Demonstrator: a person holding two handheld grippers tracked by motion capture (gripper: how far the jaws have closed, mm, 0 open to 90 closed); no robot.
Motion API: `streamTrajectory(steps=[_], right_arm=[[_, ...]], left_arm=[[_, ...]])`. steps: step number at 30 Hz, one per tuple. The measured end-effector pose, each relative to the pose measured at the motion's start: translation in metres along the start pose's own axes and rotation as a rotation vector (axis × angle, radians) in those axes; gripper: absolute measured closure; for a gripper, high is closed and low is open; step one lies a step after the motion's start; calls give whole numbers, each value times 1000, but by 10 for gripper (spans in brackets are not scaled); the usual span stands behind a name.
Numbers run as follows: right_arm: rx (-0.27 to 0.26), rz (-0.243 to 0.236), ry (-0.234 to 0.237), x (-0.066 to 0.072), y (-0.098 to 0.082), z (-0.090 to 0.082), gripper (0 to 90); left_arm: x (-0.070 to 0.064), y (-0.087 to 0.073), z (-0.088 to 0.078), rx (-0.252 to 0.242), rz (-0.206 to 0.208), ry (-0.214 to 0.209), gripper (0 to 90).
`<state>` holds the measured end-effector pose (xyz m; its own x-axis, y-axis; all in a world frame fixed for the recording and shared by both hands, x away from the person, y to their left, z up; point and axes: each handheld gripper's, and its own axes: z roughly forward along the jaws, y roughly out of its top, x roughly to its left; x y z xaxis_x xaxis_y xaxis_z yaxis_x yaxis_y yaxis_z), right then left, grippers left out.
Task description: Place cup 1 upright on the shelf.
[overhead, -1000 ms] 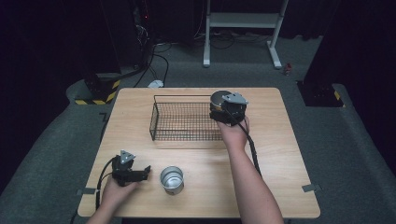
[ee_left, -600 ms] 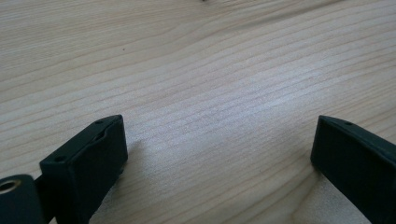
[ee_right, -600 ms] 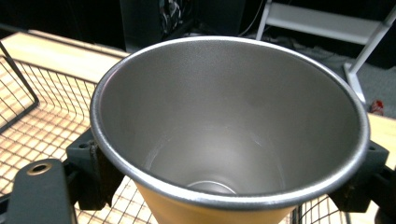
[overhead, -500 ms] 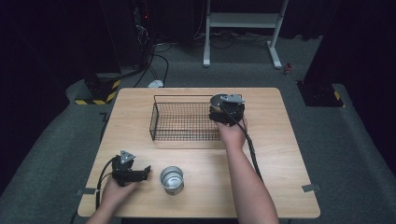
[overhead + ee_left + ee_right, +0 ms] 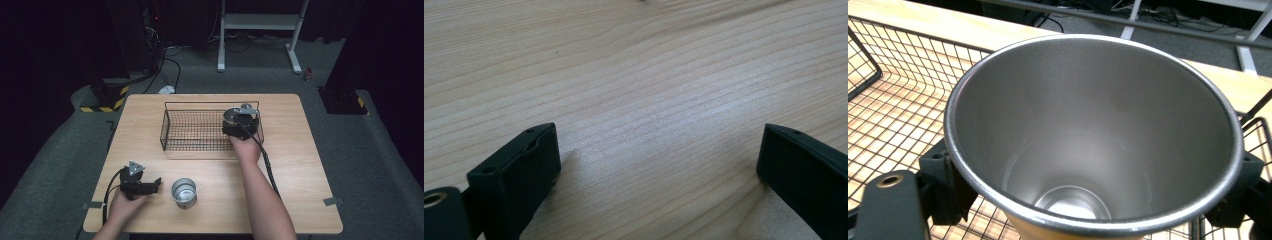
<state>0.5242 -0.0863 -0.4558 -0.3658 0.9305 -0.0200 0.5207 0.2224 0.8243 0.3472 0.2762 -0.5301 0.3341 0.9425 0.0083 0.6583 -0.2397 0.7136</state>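
Lowered since before, right gripper (image 5: 235, 121) holds steel cup (image 5: 1093, 135) inside basket (image 5: 172, 131).

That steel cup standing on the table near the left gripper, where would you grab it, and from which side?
Grip the cup across its round wall, just below the rim, coming in level from its left, where the open left gripper already lies. It stands upright, mouth up, with bare table around it, so one jaw can likely pass each side.

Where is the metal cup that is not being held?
In the high view, the cup stands near the table's front edge, just right of the left claw.
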Motion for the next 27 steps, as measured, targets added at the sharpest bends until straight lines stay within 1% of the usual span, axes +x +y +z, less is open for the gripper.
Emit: streamTrajectory(steps=[5,11,12,14,15,17,22,27], right_arm=[[1,-10,5,1,-4,2,143],[13,2,10,3,-7,5,143],[15,-10,7,3,-7,5,143],[15,-13,8,4,-7,5,143],[11,-23,8,4,-7,5,142],[11,-19,10,4,-8,5,142],[14,-39,8,6,-10,4,142],[26,-41,8,7,-10,3,140]], left_arm=[[0,0,0,0,-1,0,42],[0,0,0,0,0,0,42],[0,0,0,0,0,0,42],[0,0,0,0,-3,-1,42],[0,0,0,0,-4,-1,42],[0,0,0,0,-3,-1,42],[0,0,0,0,-3,-1,42],[0,0,0,0,-3,-1,42]])
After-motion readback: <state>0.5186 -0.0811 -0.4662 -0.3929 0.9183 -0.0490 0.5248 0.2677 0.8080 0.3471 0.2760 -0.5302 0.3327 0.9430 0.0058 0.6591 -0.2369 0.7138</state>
